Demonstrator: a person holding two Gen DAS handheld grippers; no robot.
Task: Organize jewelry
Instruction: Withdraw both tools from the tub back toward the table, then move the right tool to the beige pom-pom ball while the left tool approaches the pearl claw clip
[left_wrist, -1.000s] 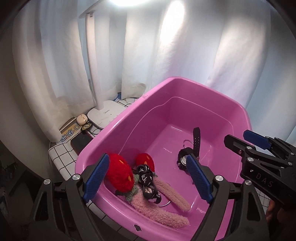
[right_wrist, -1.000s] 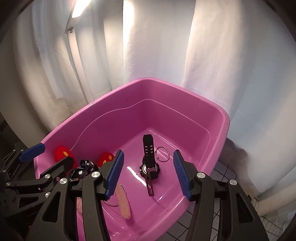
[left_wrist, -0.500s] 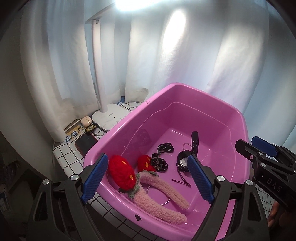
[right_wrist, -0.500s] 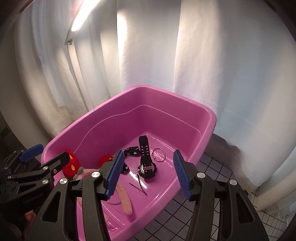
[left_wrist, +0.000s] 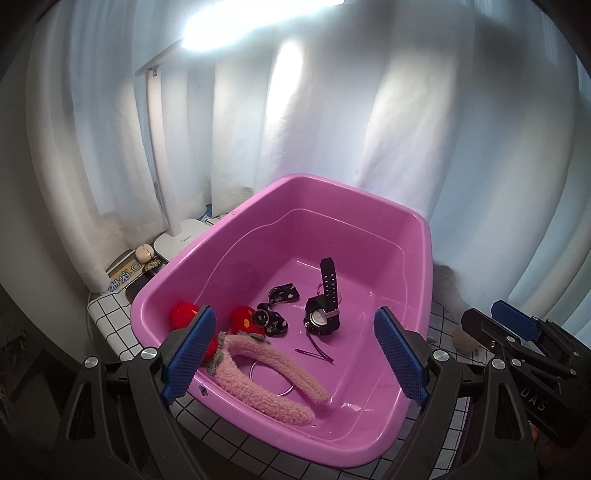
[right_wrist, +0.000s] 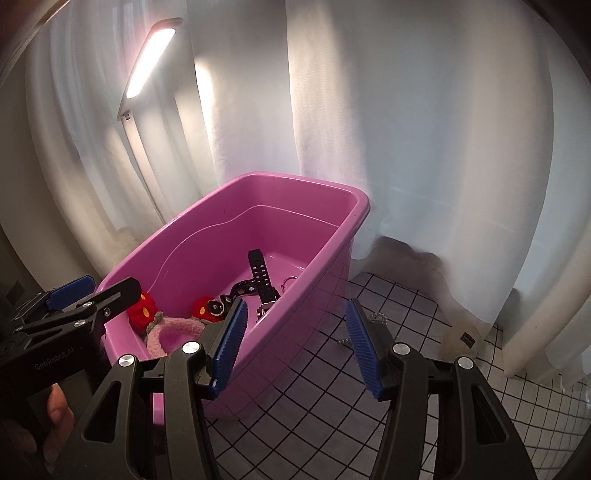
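The pink plastic tub (left_wrist: 413, 225) sits on the grid-tiled tabletop (right_wrist: 424, 387), its left rim close against the desk lamp base (left_wrist: 181, 242) and small clutter by the curtain; open tile lies to its right. Inside lie a black wristwatch (left_wrist: 325, 310), a pink fuzzy headband (left_wrist: 273, 373) with red strawberry pom-poms (left_wrist: 183, 314), a dark hair clip (left_wrist: 282, 291) and a thin hairpin (left_wrist: 317, 354). A bead chain (right_wrist: 376, 317) lies on the tile outside the tub, partly cut off behind the right gripper's pad. The left gripper (left_wrist: 295, 350) hovers over the tub's near rim, angled down, jaws wide apart and empty. The right gripper (right_wrist: 295, 347) hangs over the tub's right wall and tile, jaws partly apart, nothing between.
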